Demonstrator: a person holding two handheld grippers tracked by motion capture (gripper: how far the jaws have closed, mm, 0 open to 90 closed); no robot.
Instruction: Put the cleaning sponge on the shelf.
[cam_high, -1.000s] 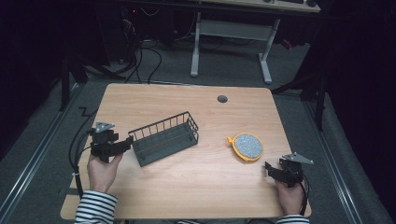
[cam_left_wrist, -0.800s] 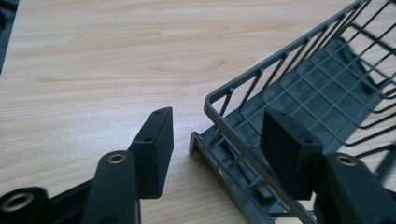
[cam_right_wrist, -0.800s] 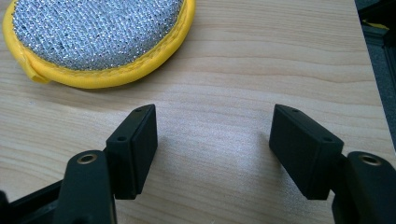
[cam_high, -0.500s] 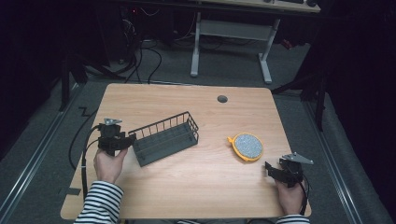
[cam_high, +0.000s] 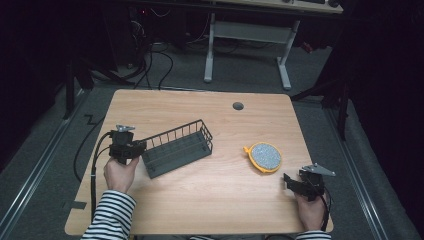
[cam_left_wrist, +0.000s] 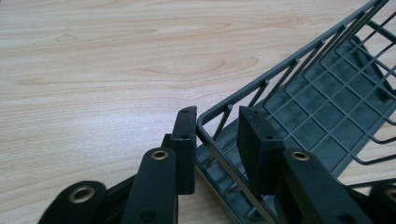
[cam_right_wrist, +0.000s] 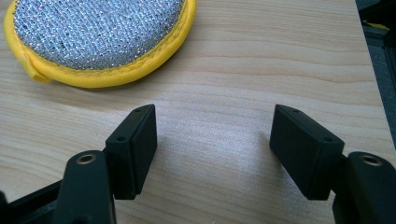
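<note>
A dark grey wire basket (cam_high: 177, 147) lies at an angle on the left half of the wooden table (cam_high: 200, 200). My left gripper (cam_high: 141, 147) is at the basket's left end. In the left gripper view its jaws have just been closing and now pinch the end wall of the basket (cam_left_wrist: 327, 107), one pad outside the rim and one inside; the left gripper (cam_left_wrist: 217, 126) is shut on it. A round scouring pad (cam_high: 265, 156) with silver mesh and a yellow rim lies to the right. My right gripper (cam_high: 287, 180) rests just short of the scouring pad (cam_right_wrist: 98, 32), and the right gripper (cam_right_wrist: 212, 135) is open over bare wood.
A round cable hole (cam_high: 238, 106) sits near the table's far edge. Behind the table stands a white desk frame (cam_high: 245, 45), with cables on the dark floor. The right gripper is close to the table's right edge.
The left hand has moved right to the basket's end, and its jaws have closed over the end wall. The right hand and the scouring pad have stayed put.
</note>
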